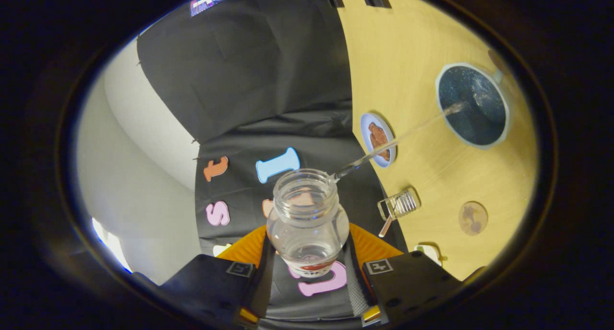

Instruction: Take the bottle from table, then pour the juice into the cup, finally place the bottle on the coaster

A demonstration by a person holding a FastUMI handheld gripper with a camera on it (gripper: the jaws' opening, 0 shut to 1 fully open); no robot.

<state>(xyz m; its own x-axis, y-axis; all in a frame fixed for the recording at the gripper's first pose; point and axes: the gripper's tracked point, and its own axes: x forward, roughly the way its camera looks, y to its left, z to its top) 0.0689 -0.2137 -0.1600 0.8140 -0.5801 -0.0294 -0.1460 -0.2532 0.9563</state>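
A clear bottle [307,219] with its cap off sits between my fingers, and my gripper [307,260] is shut on its lower body. The bottle is tipped over toward the wooden table [407,71]. A thin clear stream [407,135] runs from its mouth across to a dark blue cup [479,128] with a pale rim, landing inside it. A little liquid is left in the bottle's base. A round brown coaster [473,218] lies on the table, nearer to my fingers than the cup and apart from it.
A small blue plate [371,128] with a brown snack lies at the table's edge under the stream. A small clear holder with a coiled wire piece [399,204] stands between the plate and the coaster. A pale small object [429,251] lies beside my right finger.
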